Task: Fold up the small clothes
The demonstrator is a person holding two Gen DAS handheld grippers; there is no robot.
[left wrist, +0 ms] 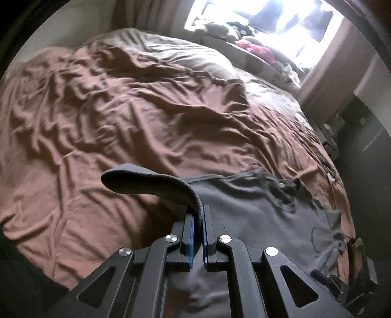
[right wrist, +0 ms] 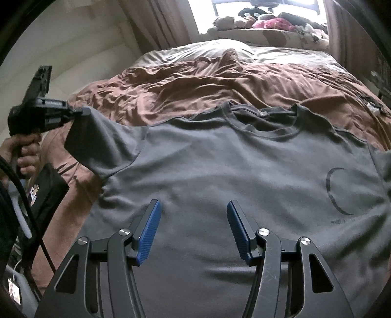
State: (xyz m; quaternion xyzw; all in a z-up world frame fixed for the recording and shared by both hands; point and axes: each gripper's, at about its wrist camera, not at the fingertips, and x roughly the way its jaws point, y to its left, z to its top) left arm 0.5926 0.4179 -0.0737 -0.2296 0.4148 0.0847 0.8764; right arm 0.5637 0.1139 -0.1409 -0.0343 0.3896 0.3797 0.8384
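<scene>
A grey T-shirt (right wrist: 232,171) lies spread face up on the brown bed cover (right wrist: 195,83), collar toward the far end, with a dark ring print on its right chest. My left gripper (left wrist: 198,208) is shut on the hem of the shirt's left sleeve (left wrist: 151,181), which curls up off the bed. In the right wrist view that gripper (right wrist: 84,111) holds the sleeve (right wrist: 97,141) raised at the left, a hand on its handle. My right gripper (right wrist: 194,208) hovers open over the shirt's lower middle, nothing between its blue pads (right wrist: 149,234).
The wrinkled brown cover (left wrist: 122,110) fills the bed, with grey pillows (right wrist: 207,51) at the far end. Soft toys (right wrist: 268,22) sit on the bright window sill. A dark box (right wrist: 46,188) and cables lie off the bed's left edge.
</scene>
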